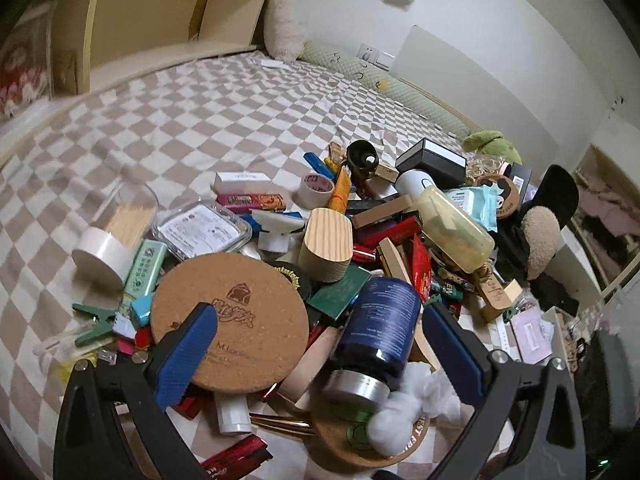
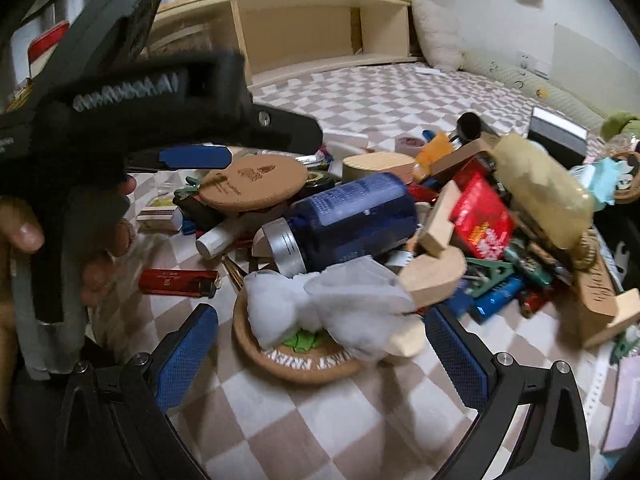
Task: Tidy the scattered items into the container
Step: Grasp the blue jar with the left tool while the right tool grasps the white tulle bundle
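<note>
Cork coaster and dark blue bottle lying between my left gripper's spread jaws; nothing gripped. Am hovering right gripper, jaws likewise spread wide, straddling white cotton wad, likely first pick. Container not visible.

bottle right of cork coaster | cotton wad on cork dish, before bottle

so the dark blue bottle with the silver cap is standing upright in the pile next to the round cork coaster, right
Not quite: the dark blue bottle is lying on its side, silver cap pointing outward, as the right wrist view shows. It is in the pile next to the round cork coaster.
</note>
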